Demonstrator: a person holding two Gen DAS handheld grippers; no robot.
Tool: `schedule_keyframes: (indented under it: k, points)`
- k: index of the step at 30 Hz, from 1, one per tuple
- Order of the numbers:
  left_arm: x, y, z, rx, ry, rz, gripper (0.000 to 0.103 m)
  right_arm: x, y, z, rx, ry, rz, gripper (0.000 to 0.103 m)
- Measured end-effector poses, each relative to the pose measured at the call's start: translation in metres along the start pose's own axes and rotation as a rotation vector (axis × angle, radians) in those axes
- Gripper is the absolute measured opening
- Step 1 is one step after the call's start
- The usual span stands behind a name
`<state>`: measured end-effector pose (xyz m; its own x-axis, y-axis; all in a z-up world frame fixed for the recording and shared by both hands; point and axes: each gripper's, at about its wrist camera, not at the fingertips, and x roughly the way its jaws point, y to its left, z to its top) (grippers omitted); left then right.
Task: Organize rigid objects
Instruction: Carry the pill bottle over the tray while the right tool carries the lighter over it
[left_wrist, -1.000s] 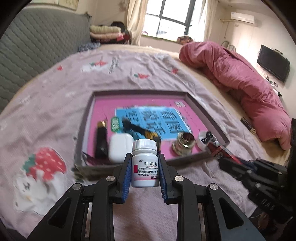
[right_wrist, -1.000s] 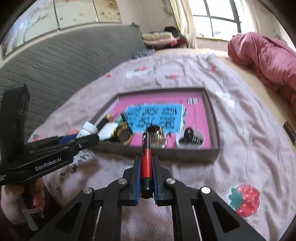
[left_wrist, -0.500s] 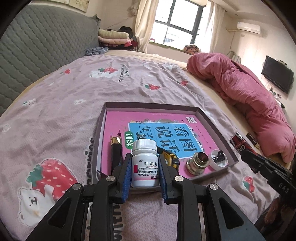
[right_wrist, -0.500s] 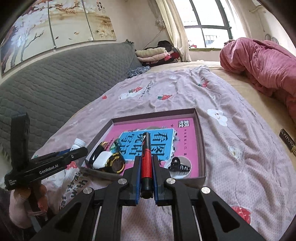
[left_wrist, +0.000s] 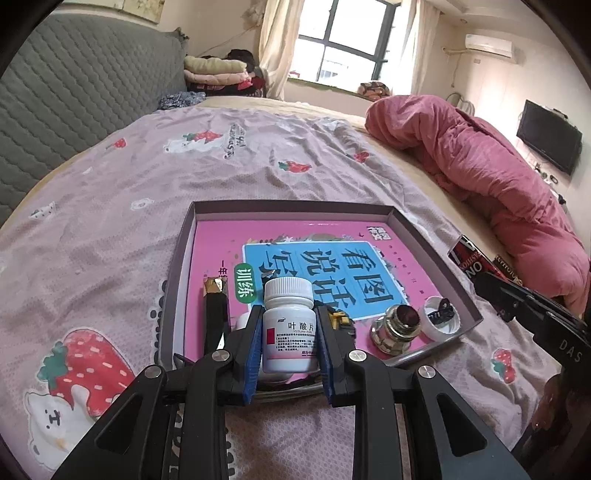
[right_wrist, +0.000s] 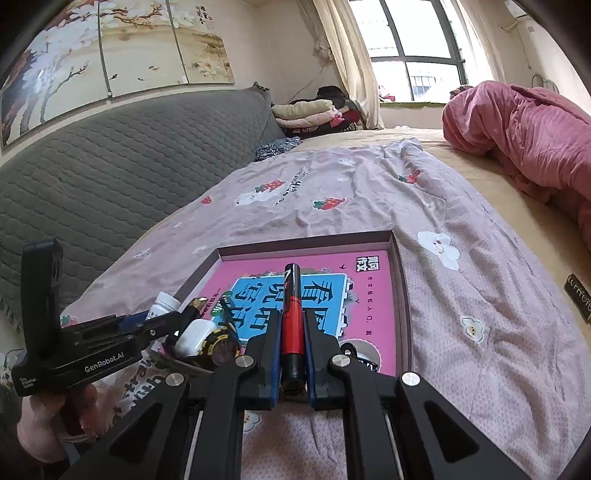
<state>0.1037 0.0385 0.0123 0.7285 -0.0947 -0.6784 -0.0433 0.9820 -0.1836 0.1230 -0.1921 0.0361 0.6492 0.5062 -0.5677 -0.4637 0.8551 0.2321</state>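
Note:
My left gripper (left_wrist: 289, 332) is shut on a white pill bottle (left_wrist: 289, 325), held upright over the near edge of the shallow tray (left_wrist: 181, 251). The bottle also shows in the right wrist view (right_wrist: 164, 304). My right gripper (right_wrist: 292, 328) is shut on a red and black marker (right_wrist: 292, 317) pointing forward over the tray's near edge (right_wrist: 400, 280). The tray holds a pink and blue book (left_wrist: 317, 258), a black lighter (left_wrist: 214, 317), a white case (right_wrist: 195, 334), a tape measure (right_wrist: 221, 343), a metal knob (left_wrist: 397, 328) and a white lid with a black clip (left_wrist: 441, 317).
The tray lies on a pink strawberry-print sheet (left_wrist: 110, 221) on a bed. A rolled pink quilt (left_wrist: 480, 166) lies at the right. Dark packets (left_wrist: 476, 258) lie beside the tray's right side. A grey padded headboard (right_wrist: 110, 177) runs along the left.
Both grippers have drawn back and tilted up, so the tray looks lower and more of the room shows. Each still holds its object.

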Motion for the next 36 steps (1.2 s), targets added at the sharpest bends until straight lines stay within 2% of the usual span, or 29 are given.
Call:
schedule_keyframes:
  k: [24, 36]
  points:
    - [0.023, 0.045, 0.001, -0.142, 0.054, 0.078, 0.027, 0.023, -0.007, 0.000, 0.010, 0.044, -0.002, 0.011]
    - [0.030, 0.044, -0.002, -0.138, 0.081, 0.078, 0.027, 0.032, -0.004, 0.000, -0.004, 0.063, -0.010, 0.011]
